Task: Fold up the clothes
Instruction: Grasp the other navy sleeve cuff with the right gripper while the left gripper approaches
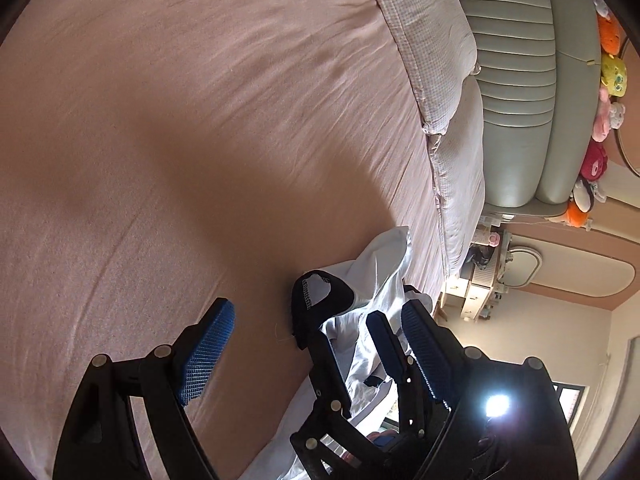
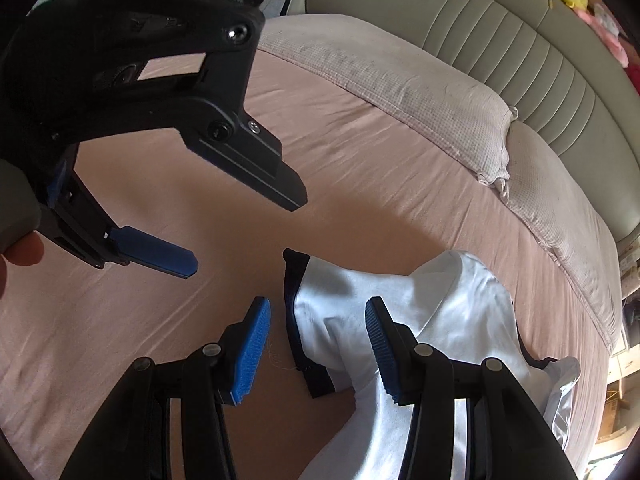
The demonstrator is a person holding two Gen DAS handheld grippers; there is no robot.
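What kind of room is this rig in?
Almost certainly a bedroom: a bed with a pink sheet, pillows against a padded headboard, and plush toys lined along its top.

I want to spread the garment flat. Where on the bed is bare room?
The pink sheet is bare left of the white garment, up to the pillows. It is crowded near the garment, where the left gripper and right gripper hover open.

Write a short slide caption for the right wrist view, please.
Open right hand-held gripper above a white shirt on a pink bed, left hand-held gripper nearby.
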